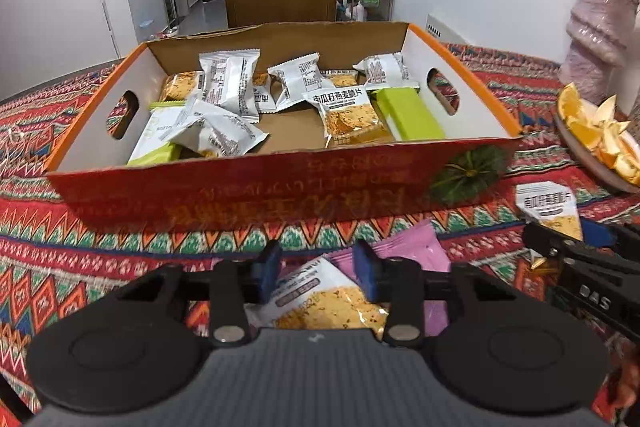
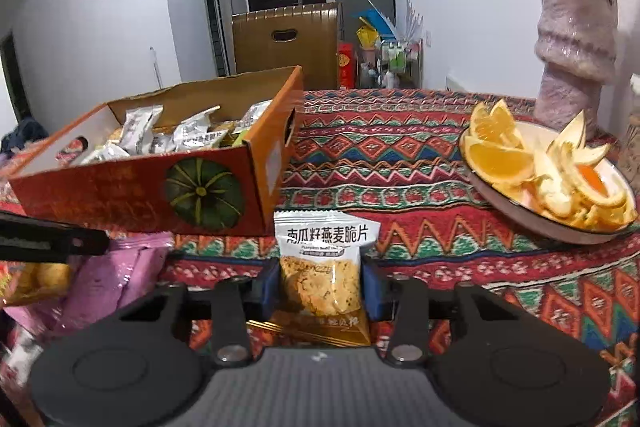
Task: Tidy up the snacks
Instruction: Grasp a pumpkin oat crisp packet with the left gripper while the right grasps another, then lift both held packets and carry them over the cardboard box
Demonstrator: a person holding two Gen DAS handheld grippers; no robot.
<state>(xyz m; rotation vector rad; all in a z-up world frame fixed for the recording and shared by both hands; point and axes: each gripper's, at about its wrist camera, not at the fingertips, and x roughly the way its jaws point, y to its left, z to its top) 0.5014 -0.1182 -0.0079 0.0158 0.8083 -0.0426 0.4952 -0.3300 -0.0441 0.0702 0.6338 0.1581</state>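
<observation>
Snack packet (image 1: 320,303) in my left wrist view lies flat on the tabletop (image 1: 80,259) right under the left gripper (image 1: 318,269), partly on a pink packet (image 1: 416,251). My jaws stand open above it, one blue pad on each side, gripping nothing. Its long axis runs from about 7 to 1 o'clock, slightly skewed to the jaw line. The box (image 1: 256,195) sits dead ahead at 12 o'clock, already holding many packets. At 3 o'clock I see the right gripper (image 1: 560,227) carrying its own packet.

In the right wrist view, that packet (image 2: 324,259) stands upright between my right gripper (image 2: 322,283) jaws, which are closed on its sides, long axis pointing to 12. The box (image 2: 132,195) lies at 10 o'clock, near, so I judge the right hand delivers first. A plate (image 2: 520,223) of orange wedges sits at 2 o'clock.
</observation>
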